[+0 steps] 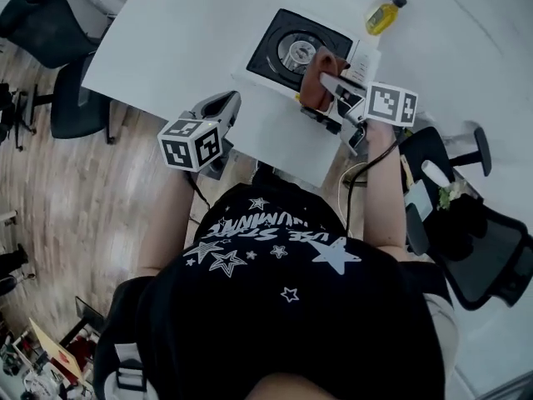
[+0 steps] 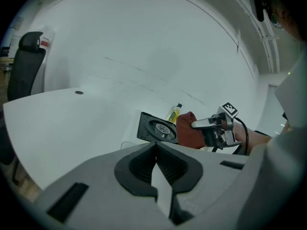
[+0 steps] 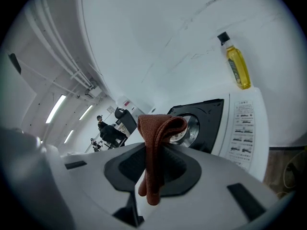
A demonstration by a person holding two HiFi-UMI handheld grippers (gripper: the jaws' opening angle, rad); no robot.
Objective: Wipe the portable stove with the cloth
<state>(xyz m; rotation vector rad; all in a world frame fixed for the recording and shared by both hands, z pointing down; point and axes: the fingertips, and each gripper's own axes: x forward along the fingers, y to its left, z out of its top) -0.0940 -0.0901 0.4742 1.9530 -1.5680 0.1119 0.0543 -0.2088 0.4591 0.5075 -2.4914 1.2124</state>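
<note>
Hanging at the portable stove's (image 1: pixel 271 52) near corner in the head view, the rust-brown cloth (image 1: pixel 312 86) sits in the right gripper (image 1: pixel 325 77); the left gripper view shows the left gripper (image 2: pixel 154 146) with jaws together and empty, and the right gripper view shows jaws pinching the folded cloth.

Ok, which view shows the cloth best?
The right gripper view: the cloth hangs folded, pinched between its jaws. Head view shows it small, at the stove; left gripper view shows it far off, from the side.

Label print on the portable stove (image 3: pixel 242 128) is too small to read; shirt lettering (image 1: pixel 266 227) perhaps includes "STAR".
</note>
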